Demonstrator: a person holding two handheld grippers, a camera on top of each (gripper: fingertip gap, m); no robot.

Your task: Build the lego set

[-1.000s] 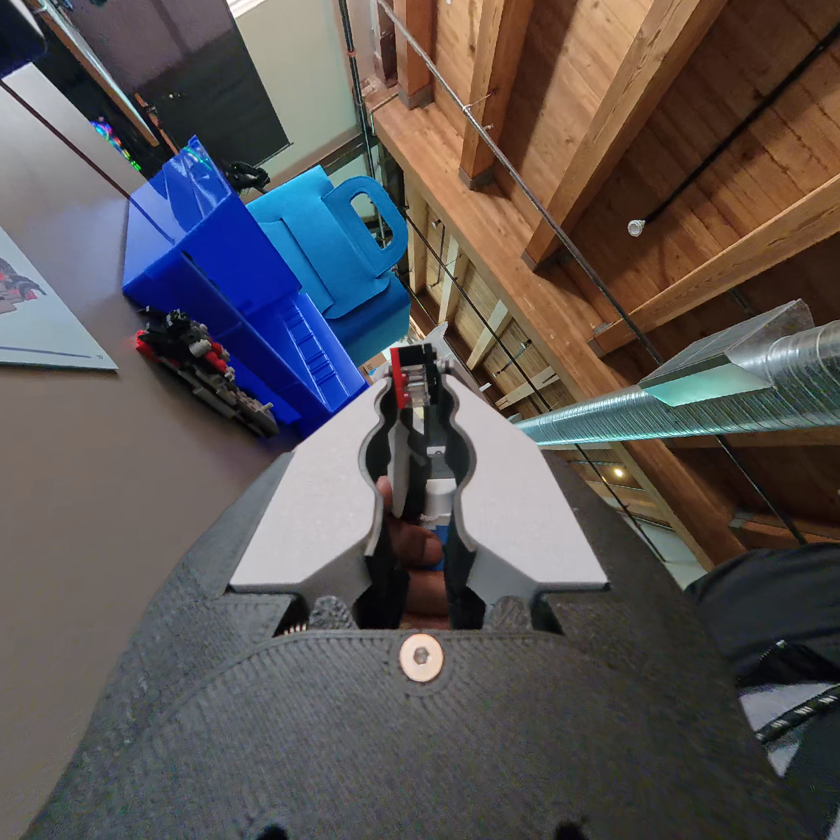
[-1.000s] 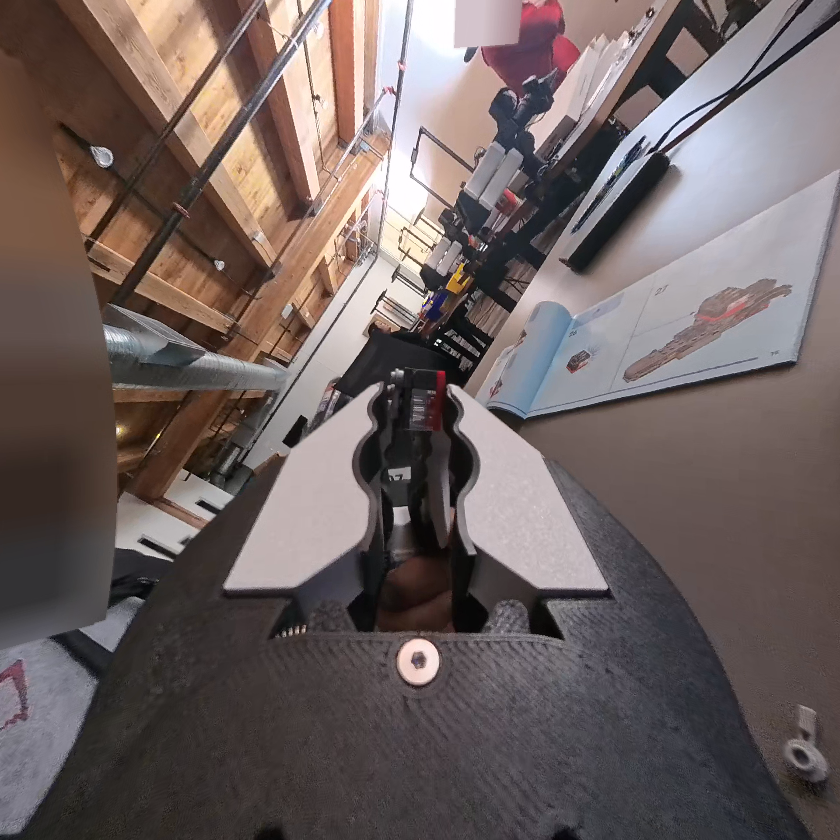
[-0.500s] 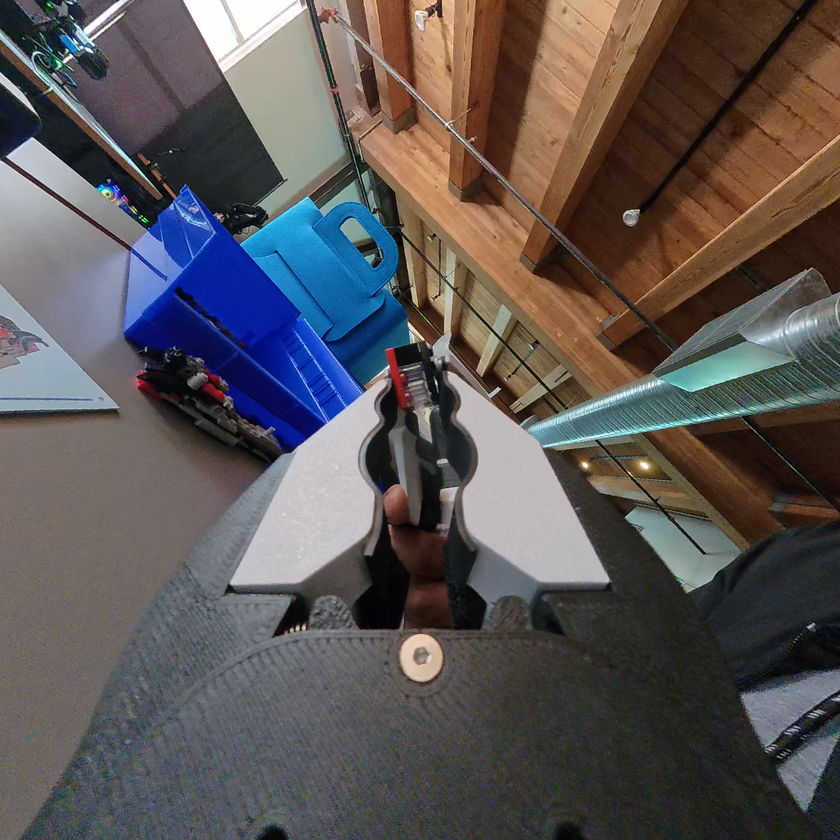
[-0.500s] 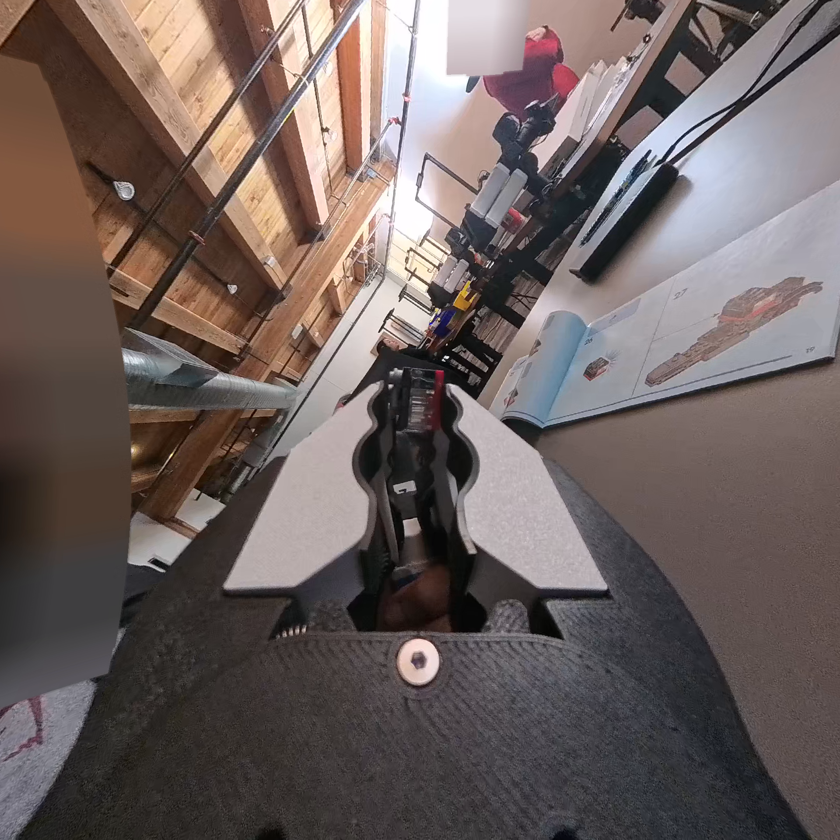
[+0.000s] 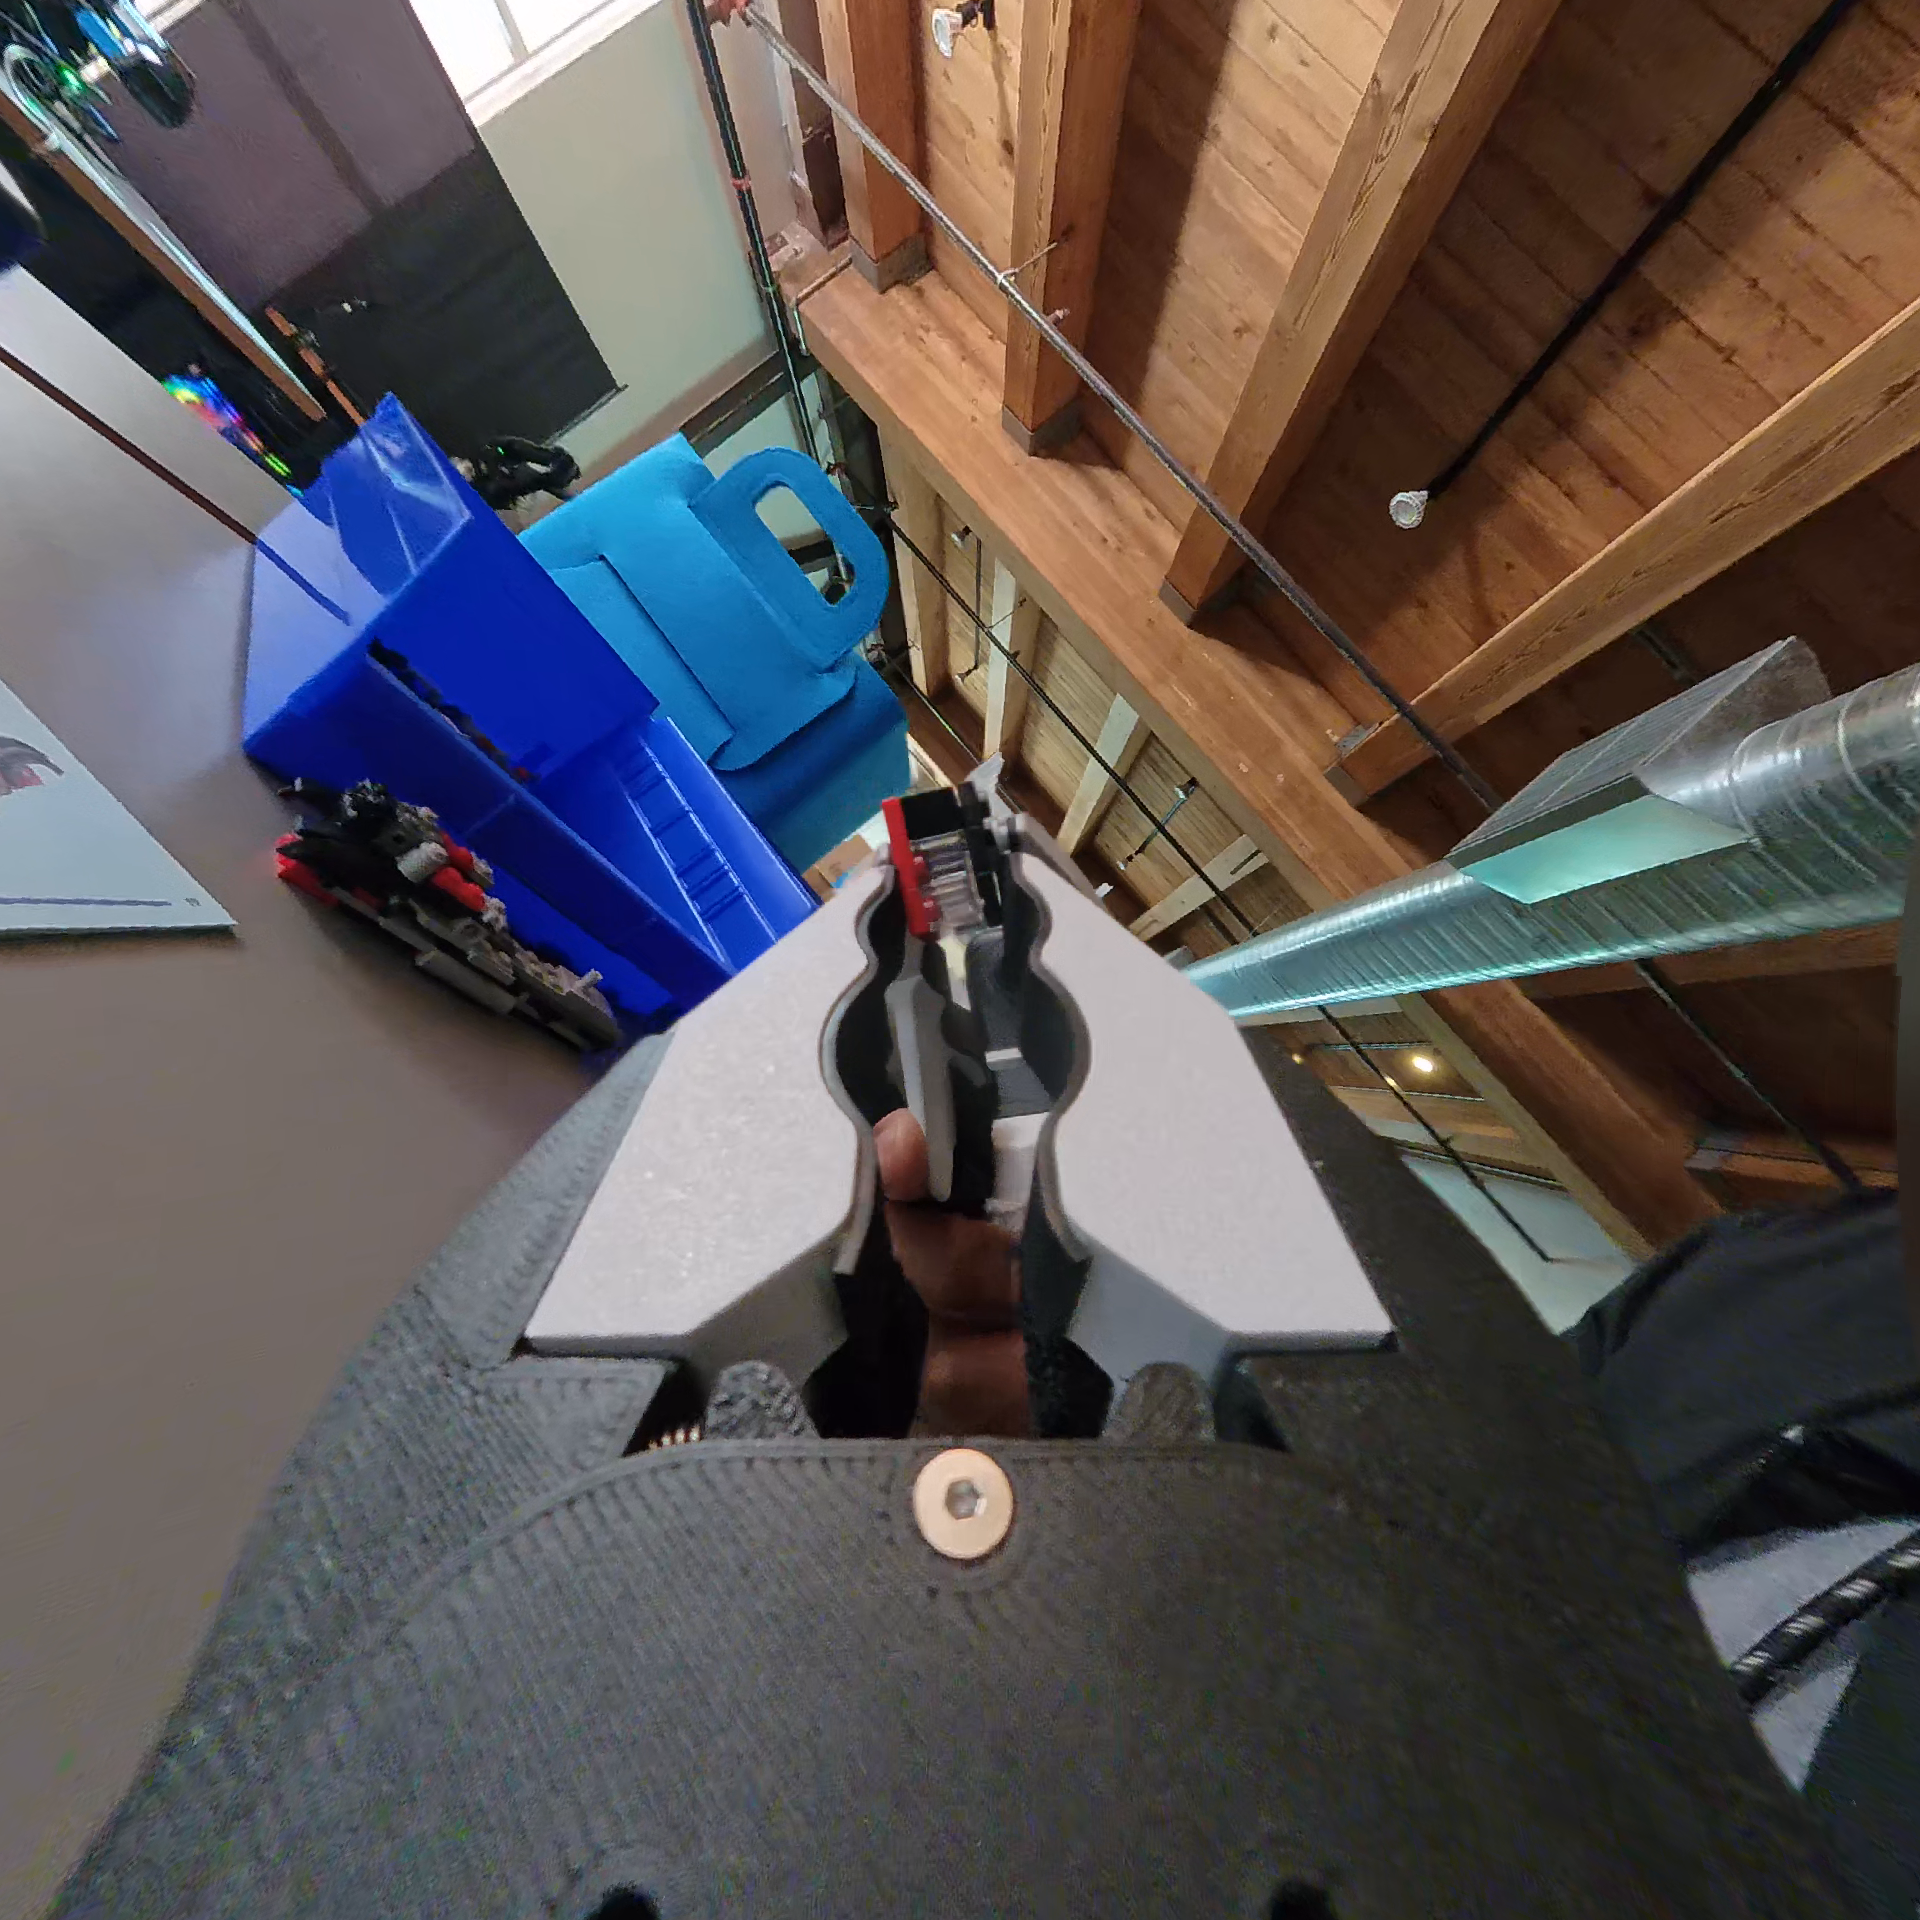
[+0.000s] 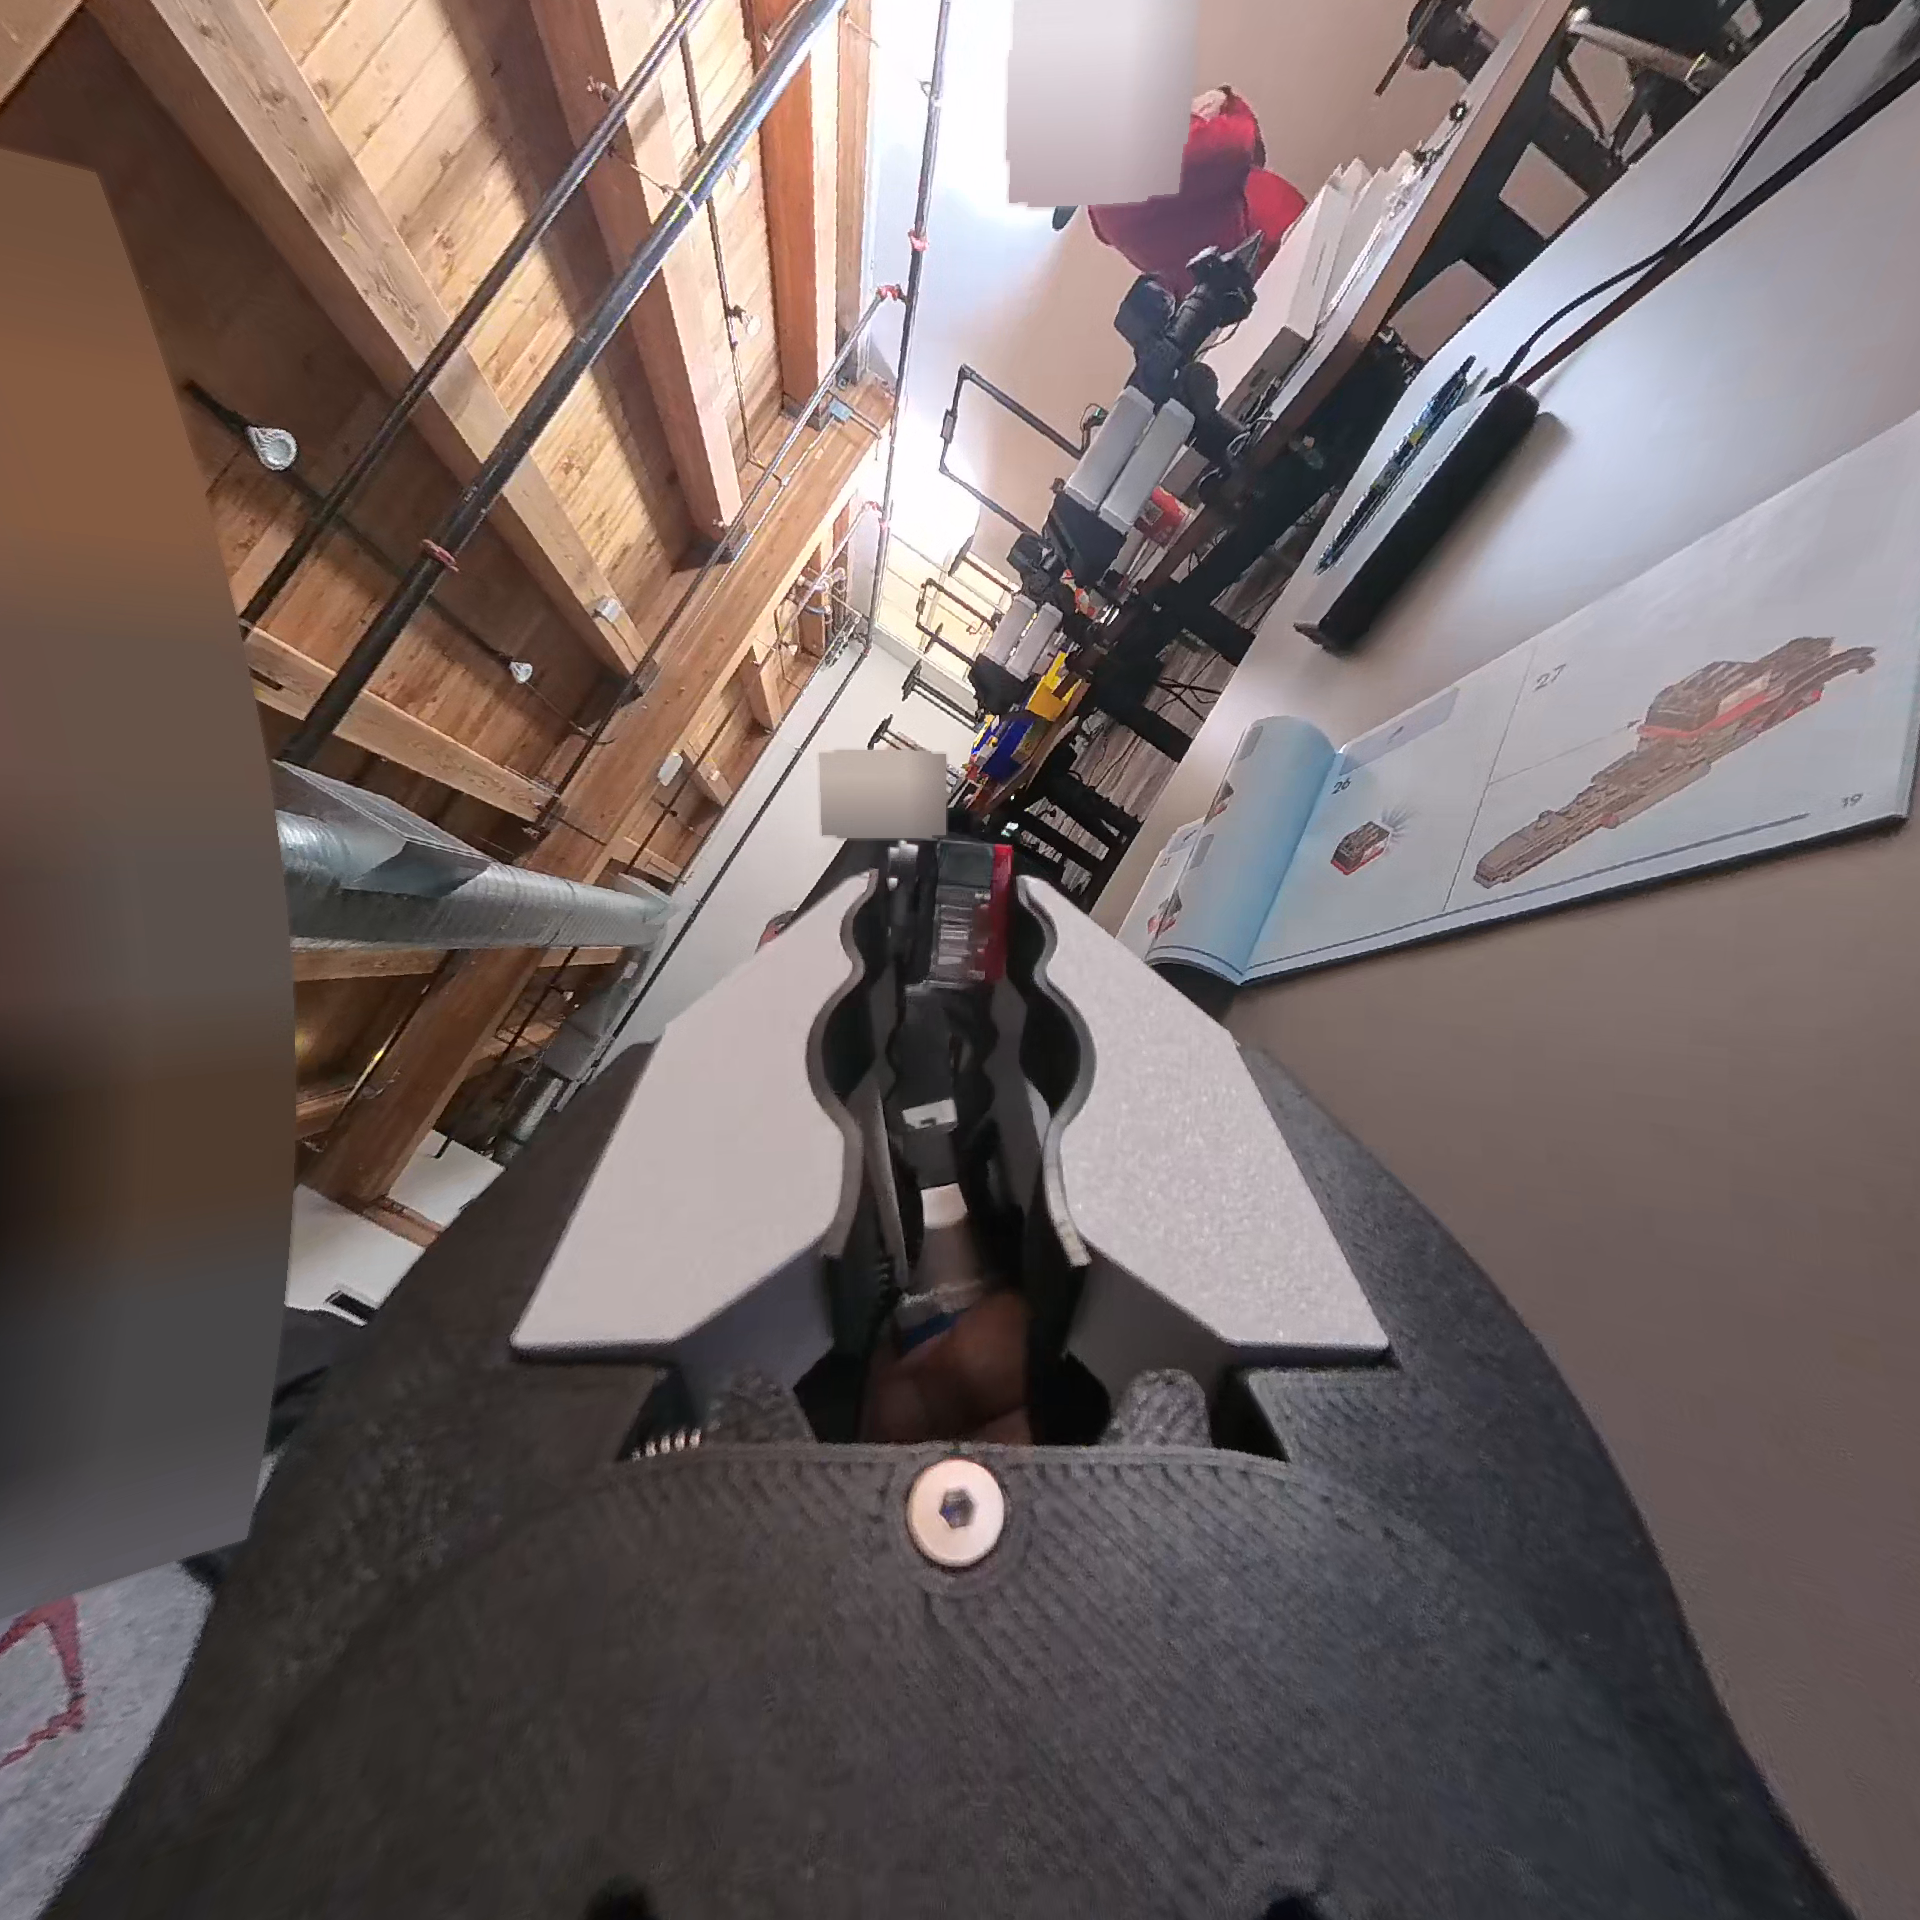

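Pinching one small red-and-clear lego piece (image 5: 940,873) together, both nearly closed hand-held grippers (image 5: 951,883) (image 6: 956,914), tip to tip.

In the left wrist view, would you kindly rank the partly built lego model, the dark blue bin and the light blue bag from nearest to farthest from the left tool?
1. Partly built lego model, on the table, left.
2. Dark blue bin, just behind it.
3. Light blue bag, behind the bin.

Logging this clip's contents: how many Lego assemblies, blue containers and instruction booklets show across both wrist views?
Lego assemblies: 2, a small red and clear assembly at the gripper tips, a long dark model on the table
Blue containers: 2, a dark blue bin, a light blue case
Instruction booklets: 1
Total: 5
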